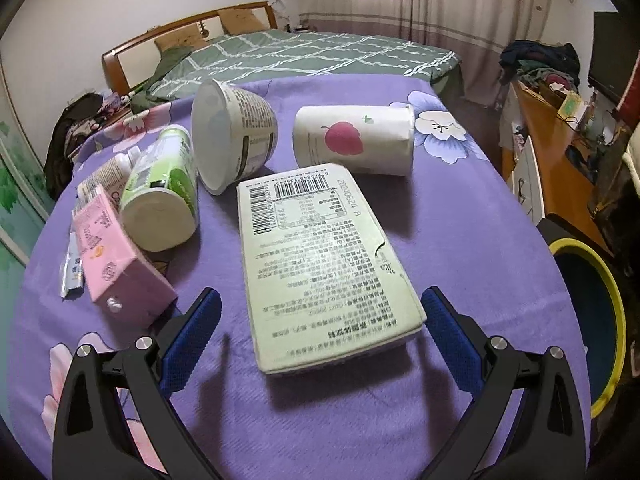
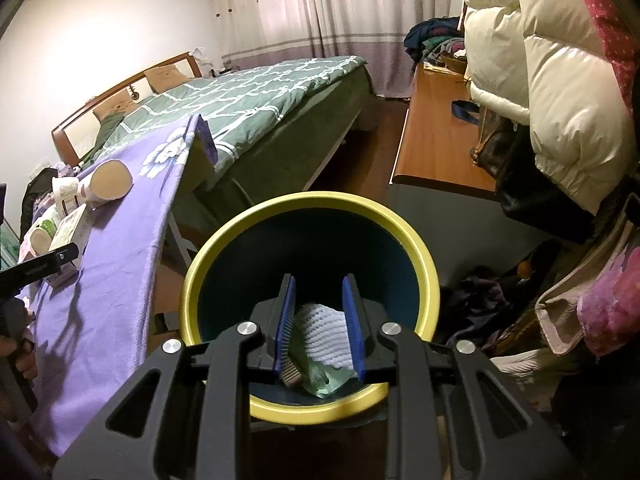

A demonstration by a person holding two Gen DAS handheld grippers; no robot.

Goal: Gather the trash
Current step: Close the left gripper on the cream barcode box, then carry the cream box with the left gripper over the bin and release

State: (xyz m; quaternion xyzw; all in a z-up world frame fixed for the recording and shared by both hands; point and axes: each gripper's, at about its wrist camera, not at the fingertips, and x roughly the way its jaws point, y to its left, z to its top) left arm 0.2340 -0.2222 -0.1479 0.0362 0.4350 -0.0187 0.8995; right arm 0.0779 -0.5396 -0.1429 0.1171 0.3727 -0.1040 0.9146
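Pale green carton point(image 1: 328, 264): lies flat, barcode up, near the front edge of the purple floral cloth point(image 1: 460, 216), between the wide-open fingers of the left gripper point(image 1: 320, 312), pads not pressing it.

Right gripper point(image 2: 319, 308): hangs over the yellow-rimmed bin point(image 2: 224, 240) beside the cloth's right edge, jaws parted a little, gripping nothing; a crumpled wrapper point(image 2: 324, 336) lies in the bin below.

Toppled cups point(image 1: 352, 140), bottle point(image 1: 164, 192), pink box point(image 1: 116, 264): toward the cloth's back and left edges.

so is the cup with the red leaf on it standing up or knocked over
Knocked over. The leaf cup lies on its side on the purple cloth, its leaf print facing up.
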